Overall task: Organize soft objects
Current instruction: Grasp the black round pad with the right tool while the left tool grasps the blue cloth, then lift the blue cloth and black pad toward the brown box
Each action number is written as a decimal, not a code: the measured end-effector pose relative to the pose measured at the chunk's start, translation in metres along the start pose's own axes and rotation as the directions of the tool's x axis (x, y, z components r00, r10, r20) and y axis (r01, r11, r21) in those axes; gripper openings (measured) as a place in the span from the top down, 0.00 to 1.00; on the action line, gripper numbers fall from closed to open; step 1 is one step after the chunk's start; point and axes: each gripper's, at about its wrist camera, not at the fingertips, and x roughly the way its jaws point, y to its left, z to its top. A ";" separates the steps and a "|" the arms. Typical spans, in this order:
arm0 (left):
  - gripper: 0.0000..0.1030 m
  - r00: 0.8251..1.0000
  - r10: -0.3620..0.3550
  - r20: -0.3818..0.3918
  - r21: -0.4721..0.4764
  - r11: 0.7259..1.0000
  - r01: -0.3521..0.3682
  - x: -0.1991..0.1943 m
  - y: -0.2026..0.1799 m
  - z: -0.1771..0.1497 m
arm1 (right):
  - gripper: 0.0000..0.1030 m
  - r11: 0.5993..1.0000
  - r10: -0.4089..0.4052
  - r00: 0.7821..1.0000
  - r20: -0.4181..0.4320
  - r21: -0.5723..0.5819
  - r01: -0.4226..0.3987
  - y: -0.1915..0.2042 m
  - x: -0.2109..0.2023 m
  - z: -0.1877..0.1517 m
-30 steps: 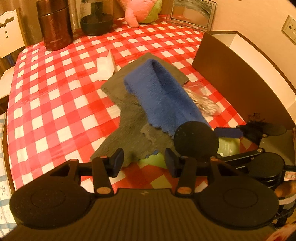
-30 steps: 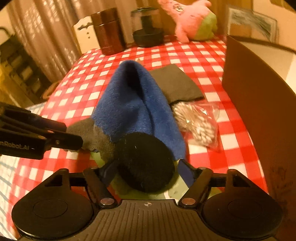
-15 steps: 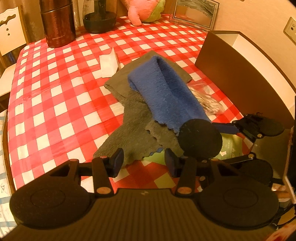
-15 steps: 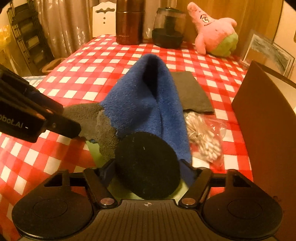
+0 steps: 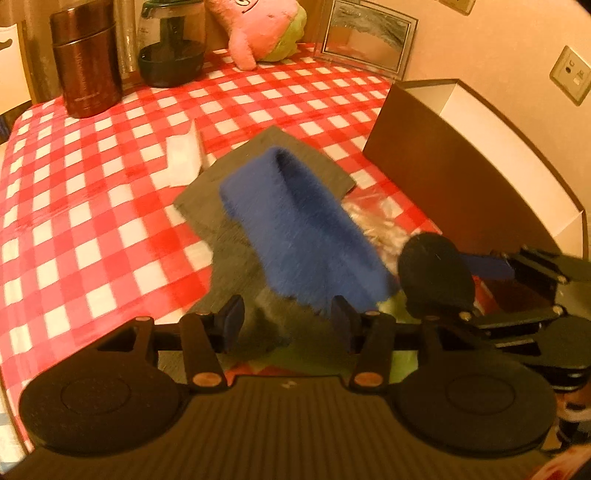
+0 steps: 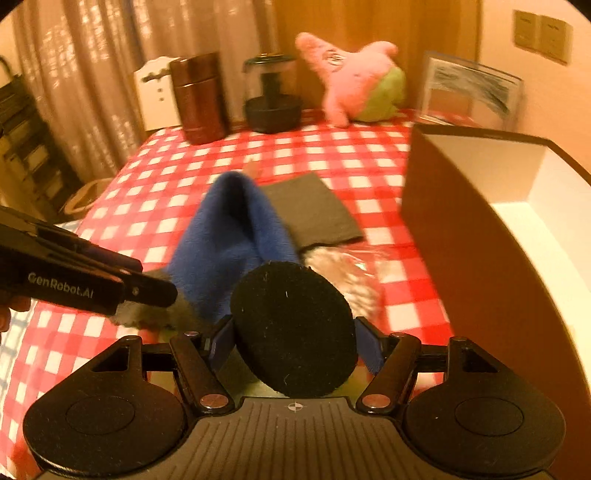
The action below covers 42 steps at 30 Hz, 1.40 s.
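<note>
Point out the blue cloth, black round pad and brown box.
blue cloth (image 5: 295, 229), left wrist view, middle of its fuzzy top.
black round pad (image 6: 291, 328), right wrist view, centre of its face.
brown box (image 6: 476, 258), right wrist view, dark outer wall.

a table under a red-and-white checked cloth (image 5: 92, 206) carries, at upper left of the left wrist view, a brown metal canister (image 5: 86, 59) and a dark glass jar (image 5: 171, 44); a pink plush star (image 5: 258, 26) top centre; a grey flat cloth (image 5: 266, 162) mid-frame; a brown open box (image 5: 443, 173) right.
</note>
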 end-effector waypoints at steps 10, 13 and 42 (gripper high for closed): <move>0.75 0.998 0.041 0.040 0.057 0.997 -0.043 0.021 -0.011 0.024 | 0.34 0.995 -0.060 0.998 -0.009 0.077 0.060 -0.022 -0.024 -0.012; 0.96 0.998 0.031 0.063 0.070 0.997 -0.035 0.015 -0.012 0.024 | 0.34 0.993 -0.067 0.998 -0.004 0.093 0.067 -0.025 -0.032 -0.015; 0.98 0.914 -0.062 0.402 0.149 0.989 0.001 -0.139 -0.035 0.046 | 0.34 0.994 -0.067 0.986 0.151 0.092 0.054 -0.016 -0.103 -0.003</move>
